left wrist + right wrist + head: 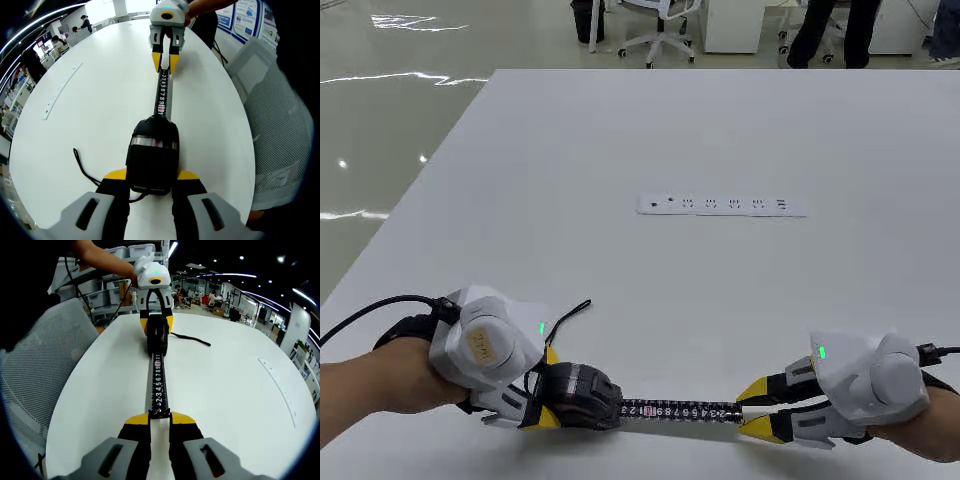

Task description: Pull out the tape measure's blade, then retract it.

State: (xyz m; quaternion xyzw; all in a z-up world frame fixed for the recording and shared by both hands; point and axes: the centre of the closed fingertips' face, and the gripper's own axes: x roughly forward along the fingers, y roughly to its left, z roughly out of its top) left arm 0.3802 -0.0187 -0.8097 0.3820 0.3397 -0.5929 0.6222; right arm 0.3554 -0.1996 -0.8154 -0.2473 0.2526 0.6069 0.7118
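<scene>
Black casing of the tape measure [152,160] is sitting between the yellow-tipped jaws of the left claw [151,176], which is clamping it from both sides and resting it on the white table [720,130]. Straight ahead of that claw, the blade [163,90] is lying drawn out flat along the tabletop, its printed numbers facing up. At the far end of the blade, the right claw [159,418] is facing the left one and is pinching the blade's tip between its narrowed jaws. The two claws are lining up along the blade, well apart, with the exposed stretch running between them.

From the casing, a thin black cord [570,315] is trailing over the table beside the left claw, on the side away from the person. Farther out beyond both claws, a white power strip [722,205] is lying flat. A grey mesh chair [40,370] is standing just off the table edge on the person's side of the claws.
</scene>
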